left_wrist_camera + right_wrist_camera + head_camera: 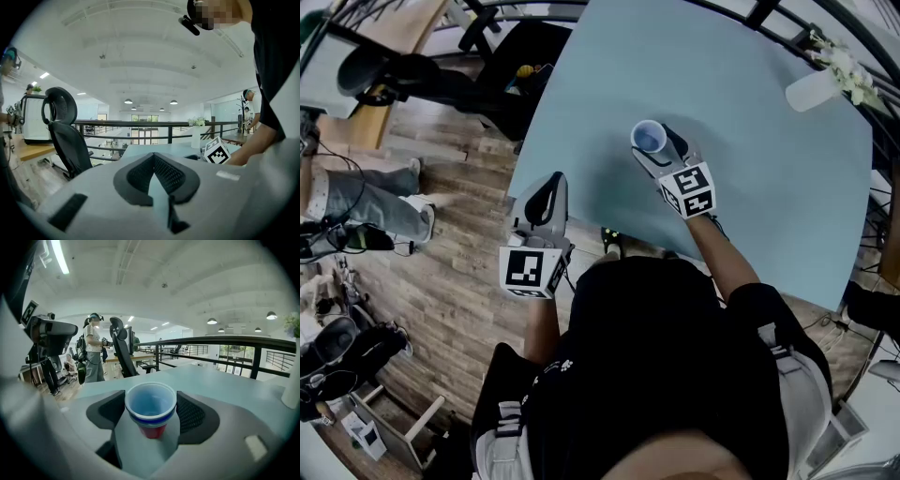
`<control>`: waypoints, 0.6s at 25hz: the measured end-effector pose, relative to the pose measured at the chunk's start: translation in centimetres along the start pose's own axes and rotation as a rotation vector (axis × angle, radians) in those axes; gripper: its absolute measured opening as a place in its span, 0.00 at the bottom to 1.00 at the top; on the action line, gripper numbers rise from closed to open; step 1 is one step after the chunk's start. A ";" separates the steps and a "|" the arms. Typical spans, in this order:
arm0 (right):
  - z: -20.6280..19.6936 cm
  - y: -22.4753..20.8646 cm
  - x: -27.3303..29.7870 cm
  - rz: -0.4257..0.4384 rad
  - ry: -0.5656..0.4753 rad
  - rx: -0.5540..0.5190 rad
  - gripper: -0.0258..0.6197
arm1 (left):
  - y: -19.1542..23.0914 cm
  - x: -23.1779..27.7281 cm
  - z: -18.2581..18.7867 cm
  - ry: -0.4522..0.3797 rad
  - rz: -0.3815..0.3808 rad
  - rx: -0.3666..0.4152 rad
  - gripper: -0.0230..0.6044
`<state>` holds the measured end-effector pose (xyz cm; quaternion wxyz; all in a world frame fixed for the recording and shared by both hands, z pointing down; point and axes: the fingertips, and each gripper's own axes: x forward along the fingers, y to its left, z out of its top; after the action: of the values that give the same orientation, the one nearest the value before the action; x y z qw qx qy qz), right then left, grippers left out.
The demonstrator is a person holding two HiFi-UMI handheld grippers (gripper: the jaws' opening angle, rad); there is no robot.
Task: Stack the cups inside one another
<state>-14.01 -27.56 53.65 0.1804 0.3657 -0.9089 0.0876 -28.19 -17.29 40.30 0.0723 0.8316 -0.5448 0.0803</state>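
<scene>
The stack of cups (649, 139), blue nested in blue over a red one, stands toward the middle of the table (750, 187), somewhat nearer its left edge than its right. It sits between the jaws of the right gripper (151, 413). Those jaws are spread wide, with both pads up against the stack's sides just under the rim, which reads as a grip on it. No view shows whether the red base rests on the tabletop or hangs a little above it. The left gripper (153, 161) has its jaws together with nothing between them, and it hovers over the table's near left corner, well apart from the stack. No loose cup shows anywhere, so the nesting looks finished and the likely remaining step is letting go. The main risk lies there: if the jaws part while the base is off the surface or tilted, the light stack could drop, tip and roll. A pad dragging on the rim as the gripper backs away could pull it over as well, and squeezing harder could buckle the thin walls. Room is generous, since the tabletop around the stack is bare, every edge is well off, and the white vase (811, 91) at the far right corner stands well clear.
</scene>
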 end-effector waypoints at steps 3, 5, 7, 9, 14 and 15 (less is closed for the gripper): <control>-0.5 0.2 0.0 0.004 0.015 0.003 0.57 | -0.1 -0.3 -0.1 -0.003 0.000 0.001 0.02; -0.6 0.3 -0.1 0.004 0.020 0.004 0.57 | -0.3 -0.5 -0.1 -0.004 0.001 0.000 0.02; -0.8 0.4 -0.1 0.005 0.023 0.005 0.57 | -0.3 -0.7 -0.2 -0.006 0.004 -0.002 0.02; -1.0 0.5 -0.2 0.007 0.027 0.005 0.57 | -0.3 -1.0 -0.2 -0.008 0.008 -0.002 0.02; -1.7 0.7 -0.4 0.009 0.043 0.007 0.58 | -0.4 -1.7 -0.4 -0.012 0.015 -0.003 0.02; -1.8 0.8 -0.5 0.008 0.043 0.007 0.59 | -0.5 -1.8 -0.3 -0.014 0.017 -0.003 0.02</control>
<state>-13.73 -26.16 55.08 0.1984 0.3609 -0.9058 0.0995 -28.48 -15.38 40.23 0.0692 0.8274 -0.5524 0.0743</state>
